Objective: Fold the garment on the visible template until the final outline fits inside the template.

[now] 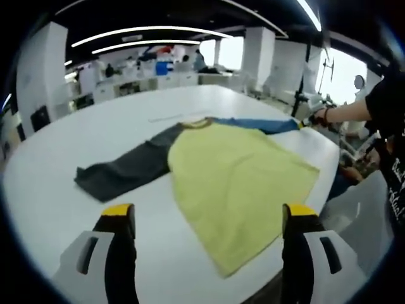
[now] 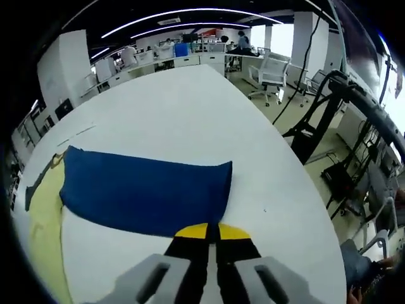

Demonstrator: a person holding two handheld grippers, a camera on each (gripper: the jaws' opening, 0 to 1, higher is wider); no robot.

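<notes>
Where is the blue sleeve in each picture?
Left gripper view: the blue sleeve is a thin strip at upper right, running from the yellow body toward the table's far edge, where a hand reaches in.
Right gripper view: the blue sleeve is large at centre left, and the right gripper has its jaws closed at the sleeve's near edge.
Shared landmark: the yellow body, joined to the sleeve in both views.

Open-plan office (desks (image 2: pixel 190 58), chairs (image 2: pixel 271 71)).
</notes>
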